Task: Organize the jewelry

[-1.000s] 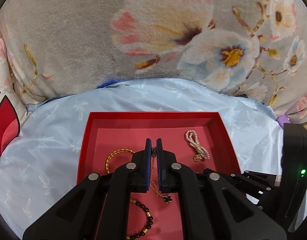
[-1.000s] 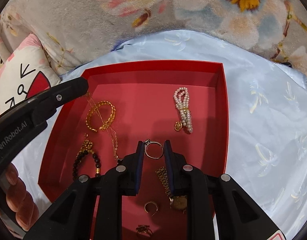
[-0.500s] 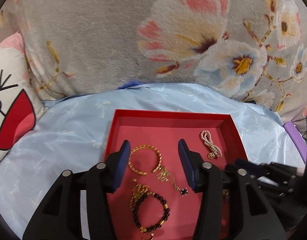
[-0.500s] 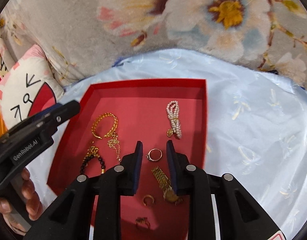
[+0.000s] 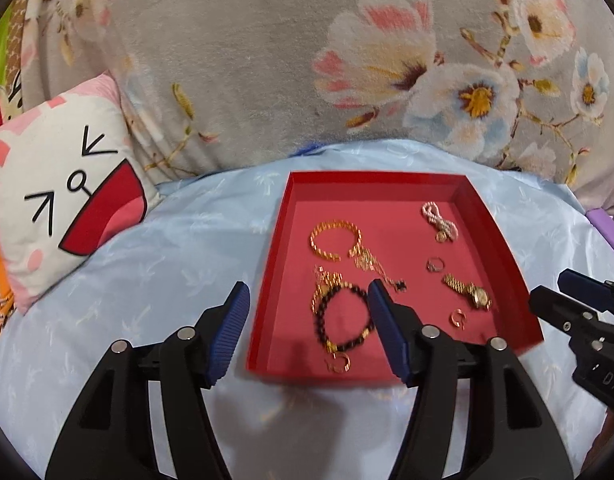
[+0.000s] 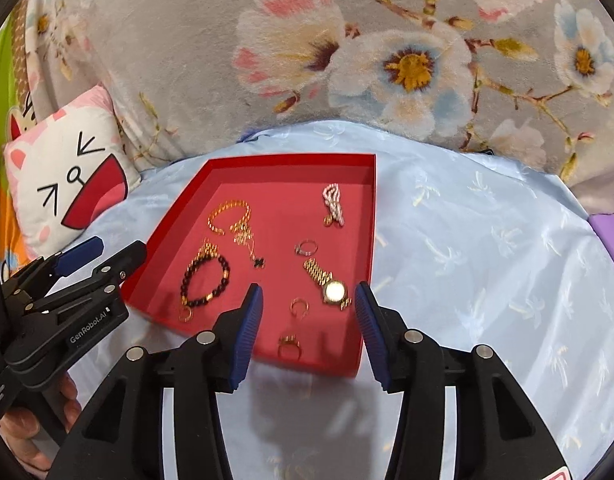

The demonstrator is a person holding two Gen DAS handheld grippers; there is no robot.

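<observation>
1. Soft bedding filled the background: a grey floral blanket [image 5: 267,60] rose behind a pale blue satin sheet [image 5: 147,272], and a cartoon-cat pillow [image 5: 63,184] leaned at the far left, well apart from the work.
2. Left of centre, the left gripper [image 5: 309,332] hung over the near left corner of the red tray [image 5: 371,178]; its jaws had just been opening and stood apart with nothing gripped, seemingly after letting go of a piece.
3. Inside the tray the jewelry lay spread singly, probably so each piece could be seen. On its left side sat a gold chain bracelet [image 5: 333,240], a thin gold necklace [image 5: 377,268] touching it, and nearer the camera a dark bead bracelet [image 5: 341,320] with a small gold ring [image 5: 339,362] at its near end.
4. On the tray's right side lay a pearl strand [image 6: 333,204] at the far end, a silver ring [image 6: 307,247] below it, a gold watch [image 6: 327,282], and two more gold rings [image 6: 289,344] near the front wall.
5. Furthest right, the right gripper [image 6: 309,324] hovered above the tray's near edge; its jaws had likewise just been opening, spread and empty, with the watch lying below them untouched.
6. Sorting looked largely done.
</observation>
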